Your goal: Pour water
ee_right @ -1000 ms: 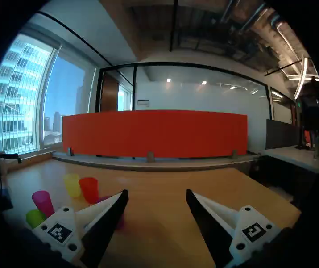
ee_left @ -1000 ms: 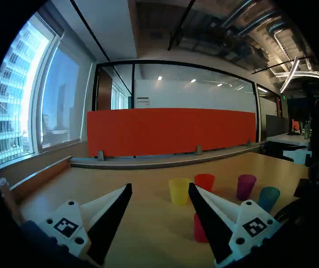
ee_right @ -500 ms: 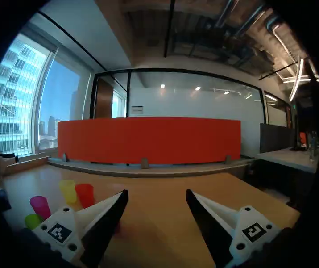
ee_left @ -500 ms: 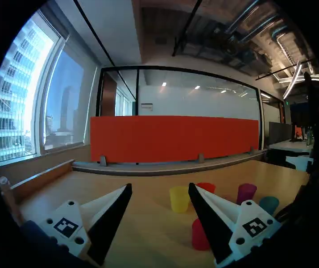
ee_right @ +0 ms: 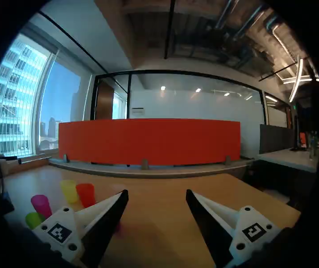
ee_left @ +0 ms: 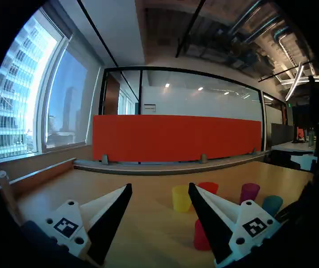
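Left gripper view: the left gripper (ee_left: pixel 159 188) is released, its two fingers spread wide with nothing between them, above the wooden desk (ee_left: pixel 152 232). Five plastic cups stand upright on the desk ahead and to the right. The yellow cup (ee_left: pixel 181 198) shows in the gap between the fingers. The orange-red cup (ee_left: pixel 210 186) stands just beside it, partly behind the right finger. The purple cup (ee_left: pixel 249 192) and the teal cup (ee_left: pixel 273 204) stand farther right, near each other. The red cup (ee_left: pixel 200 235) is nearest and half hidden by the right finger. The low angle hides every cup's inside, so contents cannot be told.

Right gripper view: the right gripper (ee_right: pixel 156 194) is likewise released and empty. The cups stand at its far left, among them a green cup (ee_right: pixel 34 219).

Bare desk extends ahead of both grippers to an orange partition (ee_left: pixel 177 137) along the far edge. A raised wooden ledge (ee_left: pixel 41 172) borders the window side. In the right gripper view the desk's right edge drops off before a second desk (ee_right: pixel 288 158).
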